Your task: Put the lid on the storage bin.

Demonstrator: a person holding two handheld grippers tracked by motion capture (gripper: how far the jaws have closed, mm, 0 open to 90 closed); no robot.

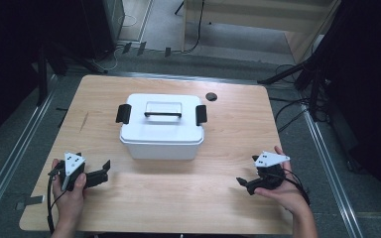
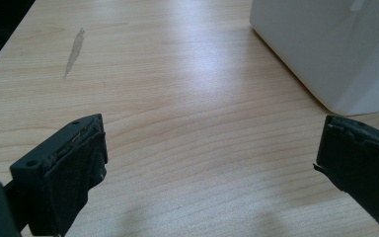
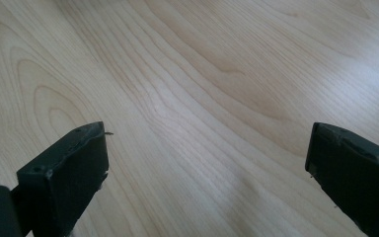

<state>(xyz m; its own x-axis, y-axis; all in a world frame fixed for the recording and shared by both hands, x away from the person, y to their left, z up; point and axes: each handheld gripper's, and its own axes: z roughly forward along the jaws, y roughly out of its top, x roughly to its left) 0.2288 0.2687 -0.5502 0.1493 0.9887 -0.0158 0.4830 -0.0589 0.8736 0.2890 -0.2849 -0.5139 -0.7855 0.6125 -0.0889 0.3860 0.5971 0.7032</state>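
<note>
A white plastic storage box [image 1: 161,133] stands mid-table, its lid on, with a clear handle on top and a black latch at each end. My left gripper [image 1: 104,169] rests low at the front left of the table, open, nothing between its jaws. In the left gripper view the left gripper [image 2: 209,168] faces bare wood with a corner of the box [image 2: 335,49] at upper right. At the front right my right gripper [image 1: 242,182] is open and holds nothing. The right gripper [image 3: 205,173] looks down on bare wood grain.
The wooden table [image 1: 178,198] has a small black round object [image 1: 211,96] behind the box near its far edge. A pale scuff mark [image 2: 74,49] lies on the left part of the top. Dark stands and cables crowd the floor around the table.
</note>
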